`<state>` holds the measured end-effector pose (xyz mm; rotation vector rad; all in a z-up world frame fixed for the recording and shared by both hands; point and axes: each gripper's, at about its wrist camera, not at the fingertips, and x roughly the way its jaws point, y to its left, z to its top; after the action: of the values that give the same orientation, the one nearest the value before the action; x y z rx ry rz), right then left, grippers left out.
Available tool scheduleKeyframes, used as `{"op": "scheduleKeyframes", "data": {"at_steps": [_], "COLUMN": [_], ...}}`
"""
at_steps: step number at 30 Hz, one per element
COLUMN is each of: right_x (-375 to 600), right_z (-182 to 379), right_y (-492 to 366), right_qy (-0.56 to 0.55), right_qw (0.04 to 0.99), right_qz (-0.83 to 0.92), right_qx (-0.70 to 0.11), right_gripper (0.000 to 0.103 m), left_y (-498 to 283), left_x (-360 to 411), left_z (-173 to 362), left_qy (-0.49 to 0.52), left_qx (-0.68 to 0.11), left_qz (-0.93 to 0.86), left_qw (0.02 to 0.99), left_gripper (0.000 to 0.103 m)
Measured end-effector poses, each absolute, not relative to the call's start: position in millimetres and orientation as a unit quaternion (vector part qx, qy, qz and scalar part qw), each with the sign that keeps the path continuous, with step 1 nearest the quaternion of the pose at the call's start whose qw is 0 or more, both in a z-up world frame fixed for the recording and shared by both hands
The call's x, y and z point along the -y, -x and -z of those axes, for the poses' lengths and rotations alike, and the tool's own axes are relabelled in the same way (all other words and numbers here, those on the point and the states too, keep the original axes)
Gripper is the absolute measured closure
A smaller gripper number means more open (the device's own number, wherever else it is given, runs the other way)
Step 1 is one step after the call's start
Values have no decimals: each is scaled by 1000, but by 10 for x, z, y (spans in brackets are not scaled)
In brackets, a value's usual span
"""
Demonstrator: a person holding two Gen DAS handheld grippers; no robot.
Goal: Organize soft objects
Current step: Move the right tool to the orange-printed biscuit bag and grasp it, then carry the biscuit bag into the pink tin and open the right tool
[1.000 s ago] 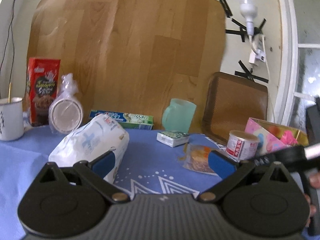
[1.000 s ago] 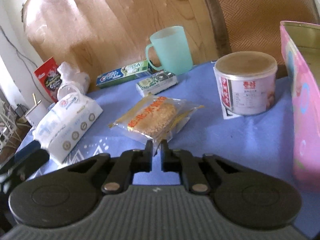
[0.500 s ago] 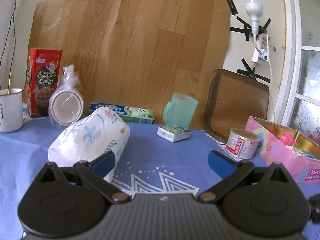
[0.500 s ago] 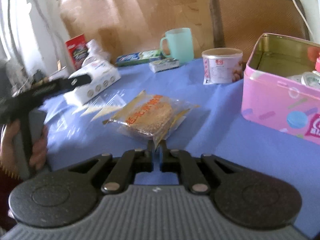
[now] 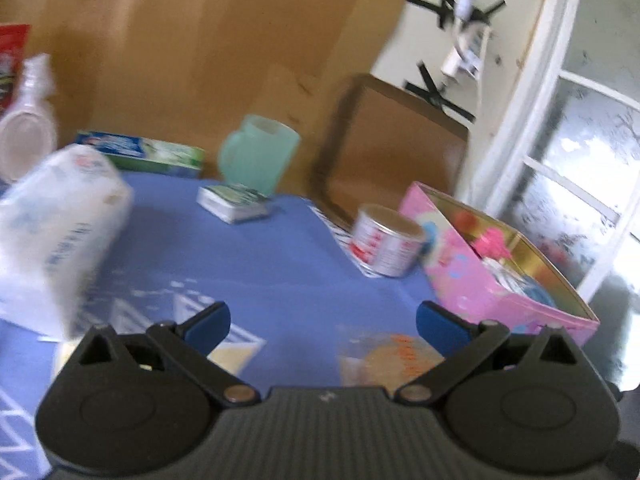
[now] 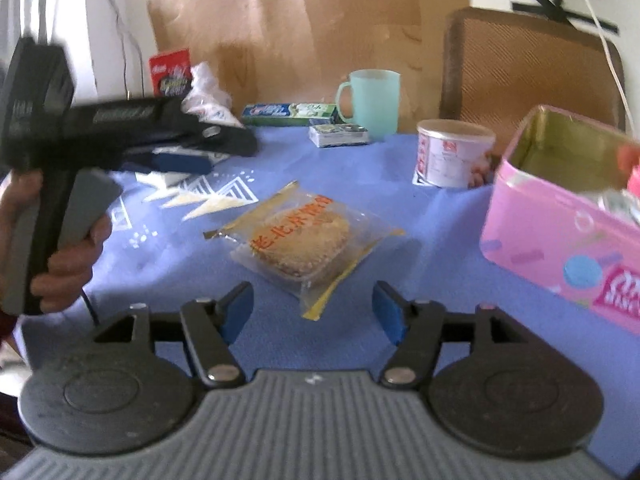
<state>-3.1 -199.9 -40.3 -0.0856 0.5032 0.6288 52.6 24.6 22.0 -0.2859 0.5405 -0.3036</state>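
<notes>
A clear packet with a round brown cake lies flat on the blue cloth, just beyond my right gripper. The right jaws are opening; only the packet's yellow corner reaches in between them, and the pads are off it. In the left wrist view the same packet shows blurred behind the right finger of my left gripper, which stands open with nothing held. A white soft tissue pack lies at the left. The left gripper, held by a hand, appears at the left of the right wrist view.
A pink tin with items inside stands open at the right. Behind it are a small white can, a mint mug, a small card pack, a toothpaste box and a brown chair back.
My right gripper went from shut on the packet's edge to open, and the packet now lies free on the cloth. The left gripper swung right, toward the pink tin.
</notes>
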Motion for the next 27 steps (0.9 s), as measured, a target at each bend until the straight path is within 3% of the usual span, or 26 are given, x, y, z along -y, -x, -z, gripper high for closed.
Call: {"op": "scheduleKeyframes", "data": {"at_steps": [3, 5, 6, 7, 9, 18, 24, 26, 27], "right_x": [1936, 1912, 1906, 1892, 1860, 2177, 2675, 2866, 2936], "right_z": [452, 476, 482, 479, 460, 144, -30, -32, -20], "right_y": [-50, -123, -143, -154, -139, 53, -16, -88, -147], "right_qy": [61, 63, 62, 63, 64, 74, 54, 45, 44], "right_qw": [919, 920, 920, 920, 922, 964, 983, 987, 989], "right_qz": [-303, -302, -303, -306, -306, -227, -152, -126, -111], "right_qx": [-245, -243, -241, -238, -230, -115, -87, -84, -82], "right_gripper": [35, 35, 38, 48, 52, 53, 53, 53, 52], "left_y": [-598, -609, -596, -551, -514, -623, -841, -941, -996], "left_x": [-6, 106, 147, 197, 275, 727, 1407, 1637, 1740], "left_z": [-170, -82, -45, -53, -95, -671, -939, -972, -973], "left_qy": [120, 118, 122, 114, 116, 87, 39, 30, 26], "left_qx": [-303, -337, -345, -339, -342, -280, -244, -236, -231], "left_qz": [158, 168, 175, 174, 192, 238, 295, 309, 311], "left_qw": [932, 919, 914, 918, 913, 926, 923, 921, 922], "left_gripper": [3, 16, 19, 25, 29, 28, 26, 18, 7]}}
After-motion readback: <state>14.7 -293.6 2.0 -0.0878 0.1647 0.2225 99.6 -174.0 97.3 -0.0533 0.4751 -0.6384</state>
